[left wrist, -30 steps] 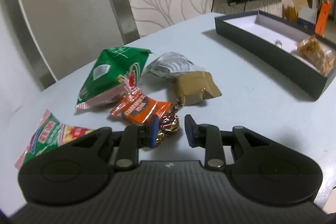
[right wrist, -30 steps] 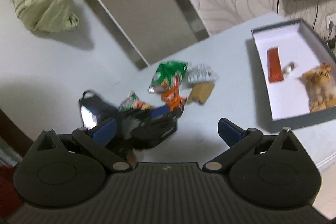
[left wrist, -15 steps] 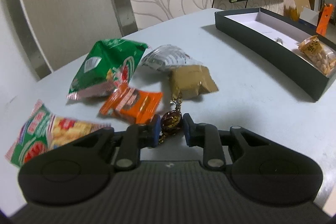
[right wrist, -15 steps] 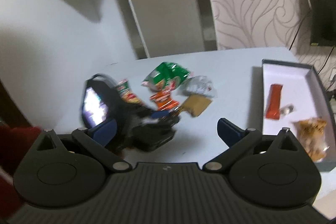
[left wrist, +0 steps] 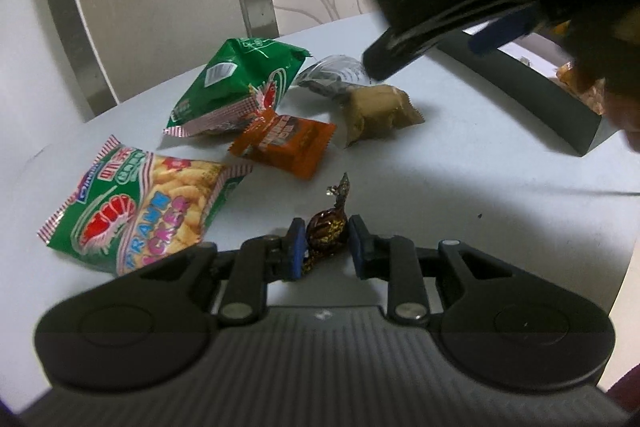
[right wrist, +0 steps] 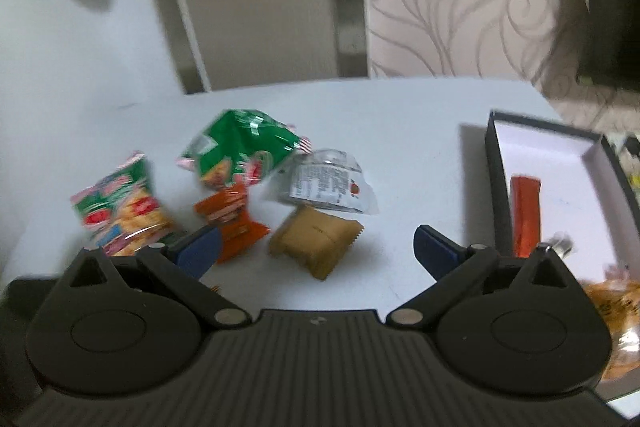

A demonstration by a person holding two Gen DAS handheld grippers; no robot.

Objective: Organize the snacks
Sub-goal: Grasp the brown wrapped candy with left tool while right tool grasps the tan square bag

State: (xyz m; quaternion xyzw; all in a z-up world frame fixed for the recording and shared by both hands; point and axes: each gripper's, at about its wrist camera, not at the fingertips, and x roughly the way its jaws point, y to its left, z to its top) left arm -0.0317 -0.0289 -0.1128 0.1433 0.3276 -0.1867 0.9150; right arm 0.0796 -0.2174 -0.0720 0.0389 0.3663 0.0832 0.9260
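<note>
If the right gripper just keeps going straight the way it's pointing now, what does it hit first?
Most likely the tan snack packet: it lies on the table between the open fingers of the right gripper, just ahead. The silver packet sits behind it. Depth is hard to judge.

- The blurred black right gripper [left wrist: 492, 27] hides most of the dark open box [left wrist: 532, 95] in the left wrist view.
- Clear bag of orange snacks [right wrist: 612, 311] — cut off at the right edge, blurred.
- Print on the silver foil packet [right wrist: 328, 183] too small to read.
</note>
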